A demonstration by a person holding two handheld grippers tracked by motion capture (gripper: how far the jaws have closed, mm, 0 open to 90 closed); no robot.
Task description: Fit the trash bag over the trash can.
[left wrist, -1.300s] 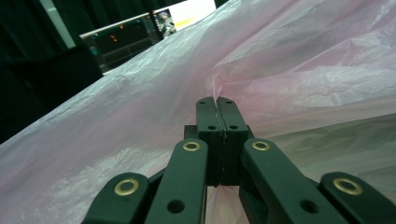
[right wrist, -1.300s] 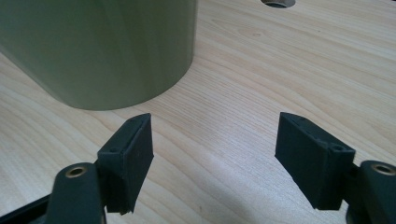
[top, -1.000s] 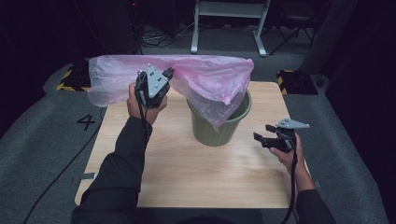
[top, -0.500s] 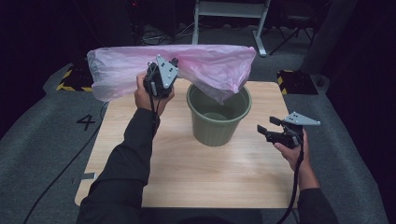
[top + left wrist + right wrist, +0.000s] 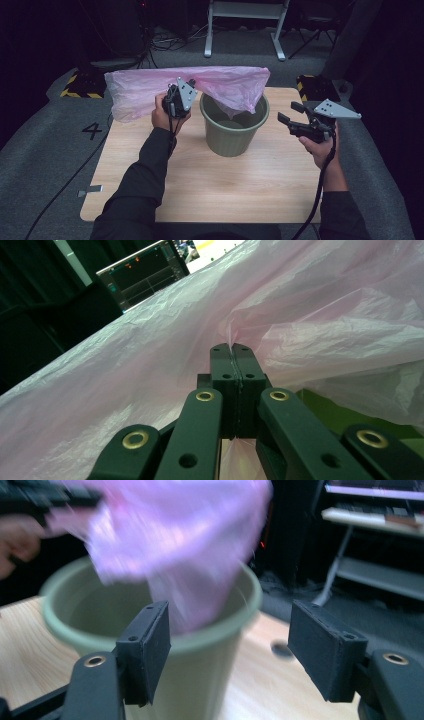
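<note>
A pink plastic bag [image 5: 150,92] is held up over the wooden table [image 5: 240,185] by the left gripper [image 5: 176,98], whose 2 fingers [image 5: 232,371] are pressed together with a fold of the thin film pinched between their tips. In the left gripper view, the bag [image 5: 320,315] is seen spreading away above and to both sides of the closed fingertips, and a strip of green is visible below and to the right of them. From the pinch point, the film is stretched sideways in both directions, and one end is draped down into the mouth of a green bucket [image 5: 234,127], just beside the left gripper.

The right gripper [image 5: 291,120] is held well apart from the bag, on the far side of the bucket from the left gripper. Its 2 fingers [image 5: 147,650] are spread apart and have just been closing a little, with nothing clamped between them. In the right gripper view, the bucket [image 5: 190,645] is seen beyond the gap between the fingers, with the hanging end of the bag [image 5: 195,545] above the rim, though that picture is blurred.
</note>
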